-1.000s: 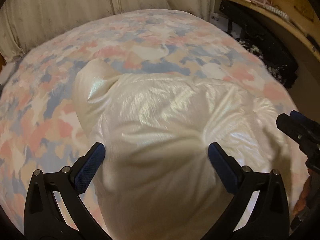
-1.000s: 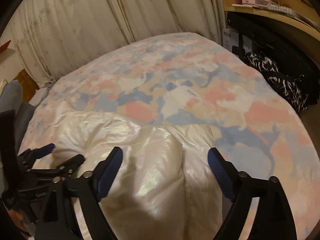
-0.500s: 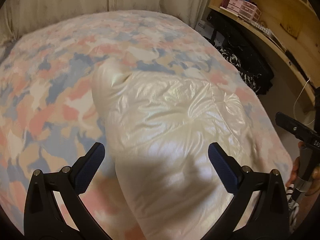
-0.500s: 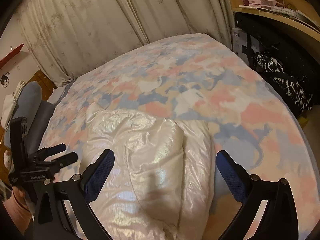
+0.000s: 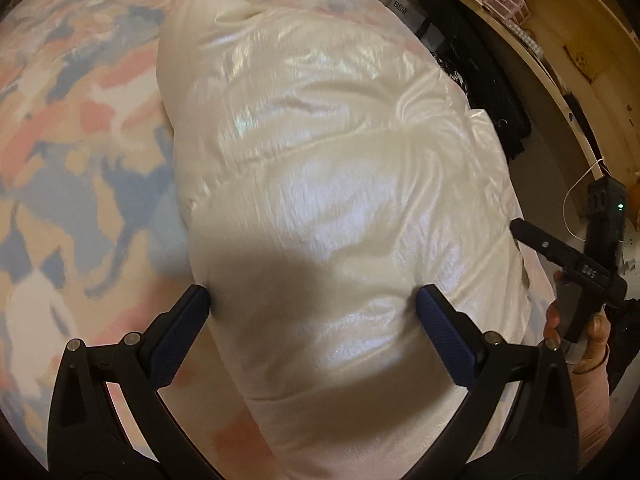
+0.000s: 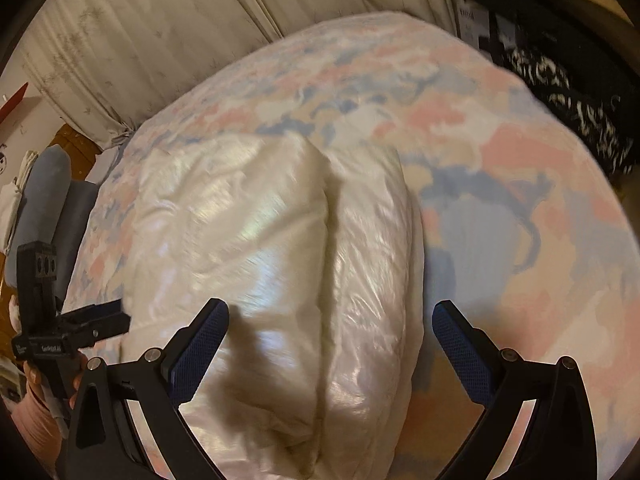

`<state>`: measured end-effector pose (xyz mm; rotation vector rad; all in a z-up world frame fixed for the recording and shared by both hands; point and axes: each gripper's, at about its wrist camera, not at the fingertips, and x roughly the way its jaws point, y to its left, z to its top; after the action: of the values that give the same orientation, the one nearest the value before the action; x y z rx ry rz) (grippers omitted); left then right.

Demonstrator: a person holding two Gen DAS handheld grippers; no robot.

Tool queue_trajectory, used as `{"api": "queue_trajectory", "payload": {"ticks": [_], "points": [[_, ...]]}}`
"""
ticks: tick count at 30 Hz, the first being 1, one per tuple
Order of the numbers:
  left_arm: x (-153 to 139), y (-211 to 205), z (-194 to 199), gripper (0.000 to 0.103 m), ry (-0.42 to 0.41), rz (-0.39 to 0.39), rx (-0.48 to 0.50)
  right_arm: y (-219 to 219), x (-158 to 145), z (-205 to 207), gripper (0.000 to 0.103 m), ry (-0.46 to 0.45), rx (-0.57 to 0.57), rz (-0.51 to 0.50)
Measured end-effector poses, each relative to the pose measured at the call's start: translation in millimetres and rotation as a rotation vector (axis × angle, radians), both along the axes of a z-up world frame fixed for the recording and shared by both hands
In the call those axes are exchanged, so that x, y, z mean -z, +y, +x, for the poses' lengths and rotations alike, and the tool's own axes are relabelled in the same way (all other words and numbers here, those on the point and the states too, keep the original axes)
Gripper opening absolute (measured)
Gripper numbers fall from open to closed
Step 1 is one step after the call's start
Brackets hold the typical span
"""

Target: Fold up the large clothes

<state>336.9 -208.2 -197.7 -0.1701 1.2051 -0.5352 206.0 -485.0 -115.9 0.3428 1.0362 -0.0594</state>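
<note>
- Left wrist view: the left claw gapes wide and empty over the puffy cream jacket on the bed; slick fabric may slip out.
- Right wrist view: the right claw is fully spread, empty, above the jacket's folded seam; the padding could spring open.

My bed wears a cover patterned in pink, blue and cream. On it, toward the near edge, lies my glossy cream puffy garment, folded into one thick bundle with a lengthwise crease.
</note>
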Motion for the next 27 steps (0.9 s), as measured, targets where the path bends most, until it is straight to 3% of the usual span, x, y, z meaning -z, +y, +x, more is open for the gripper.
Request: {"api": "queue_trajectory", "payload": {"ticks": [5, 14, 19, 27], "points": [[8.8, 6.7, -2.7, 0.103, 0.011, -0.037, -0.003, -11.7, 30.6, -1.0, 0.102, 0.037, 0.027, 0.109], [27.7, 24.3, 5.1, 0.103, 0.087, -0.111, 0.000, -38.3, 89.0, -6.9, 0.103, 0.112, 0.063, 0.473], [41.9, 40.2, 7.1, 0.103, 0.201, -0.171, -0.017, -38.7, 92.6, -2.7, 0.103, 0.113, 0.025, 0.528], [55.1, 44.3, 14.0, 0.103, 0.218, -0.214, -0.014, -38.8, 91.6, -2.3, 0.103, 0.066, -0.028, 0.617]]}}
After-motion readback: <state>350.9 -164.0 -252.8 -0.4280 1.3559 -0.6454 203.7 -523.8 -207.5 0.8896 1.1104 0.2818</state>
